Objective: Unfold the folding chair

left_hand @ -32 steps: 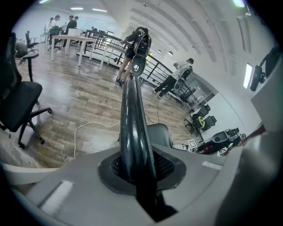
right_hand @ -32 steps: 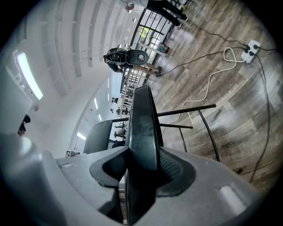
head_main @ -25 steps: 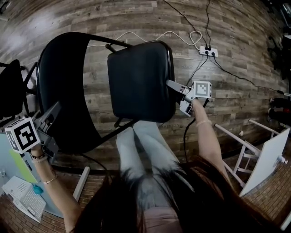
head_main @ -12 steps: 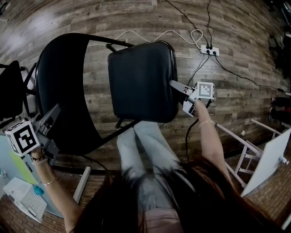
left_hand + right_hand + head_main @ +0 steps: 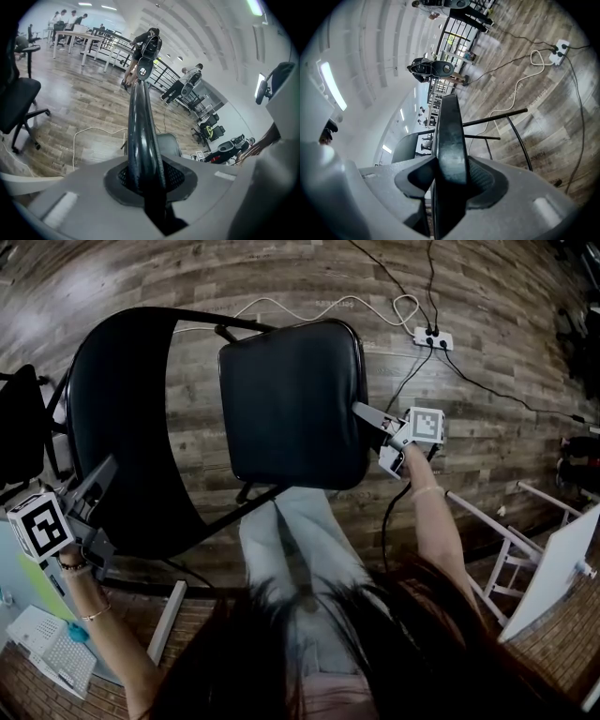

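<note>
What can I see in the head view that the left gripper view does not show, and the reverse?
Only the head view: the left gripper's marker cube and a keyboard. Only the left gripper view: distant people and tables, and its jaws closed on the backrest rim. Both: the backrest, the seat, the white floor cable.

- Folding chair (image 5: 291, 404): black all over, seat, backrest and tube frame, the tubing glossy.
- Floor (image 5: 487, 324) under the chair: brown wood-plank pattern, lighter and darker boards mixed.
- Cable (image 5: 281, 307) beyond the chair: white.
- Power strip (image 5: 433, 337) beyond the chair: white, with black leads.
- Left gripper (image 5: 101, 474) and right gripper (image 5: 361, 413), at the chair's edges: grey with black pads.
- Marker cube (image 5: 37, 528) and its twin (image 5: 424, 425): white with black squares.
- Jeans (image 5: 300, 549) before the chair: pale blue.
- Table frame (image 5: 553, 568) right of the chair: white.
</note>
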`<state>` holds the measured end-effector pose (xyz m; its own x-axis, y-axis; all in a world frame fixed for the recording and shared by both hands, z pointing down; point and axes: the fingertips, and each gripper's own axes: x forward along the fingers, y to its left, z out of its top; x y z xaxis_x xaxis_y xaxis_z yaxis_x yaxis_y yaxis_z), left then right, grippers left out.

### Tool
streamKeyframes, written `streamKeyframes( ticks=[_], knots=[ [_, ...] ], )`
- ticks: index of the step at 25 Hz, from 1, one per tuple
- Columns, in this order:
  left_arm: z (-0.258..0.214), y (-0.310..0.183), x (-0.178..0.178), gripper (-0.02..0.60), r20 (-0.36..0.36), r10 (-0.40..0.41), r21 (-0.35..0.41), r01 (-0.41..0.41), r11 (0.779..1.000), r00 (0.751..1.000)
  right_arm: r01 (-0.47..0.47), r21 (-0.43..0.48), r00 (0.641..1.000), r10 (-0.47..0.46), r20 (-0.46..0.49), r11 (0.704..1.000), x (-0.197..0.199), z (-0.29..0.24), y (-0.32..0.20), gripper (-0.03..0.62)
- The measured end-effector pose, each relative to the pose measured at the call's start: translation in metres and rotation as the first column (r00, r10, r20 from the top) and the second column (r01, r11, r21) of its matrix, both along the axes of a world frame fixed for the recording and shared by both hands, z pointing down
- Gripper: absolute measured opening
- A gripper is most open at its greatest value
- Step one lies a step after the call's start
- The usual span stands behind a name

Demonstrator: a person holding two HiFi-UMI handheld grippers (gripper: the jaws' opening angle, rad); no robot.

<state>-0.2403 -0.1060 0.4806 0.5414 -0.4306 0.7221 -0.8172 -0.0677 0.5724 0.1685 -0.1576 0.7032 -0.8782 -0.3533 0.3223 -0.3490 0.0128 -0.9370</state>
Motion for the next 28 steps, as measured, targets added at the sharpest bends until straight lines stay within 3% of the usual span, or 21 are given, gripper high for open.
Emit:
streamKeyframes(
  ticks=[11,28],
  knots=[
    [0.003,-0.003,0.002,0.051,0.015,0.001,0.008,-0.001,1.0,1.0,-0.018,-0.001,1.0,0.018,0.012,1.0,0.014,0.01,-0.001,0.19],
    [0.011,-0.005,0.018,0.051,-0.046,-0.006,-0.007,0.006,1.0,0.999,-0.043,-0.009,0.999,0.044,0.032,0.999,0.037,0.027,-0.004,0.195]
  ],
)
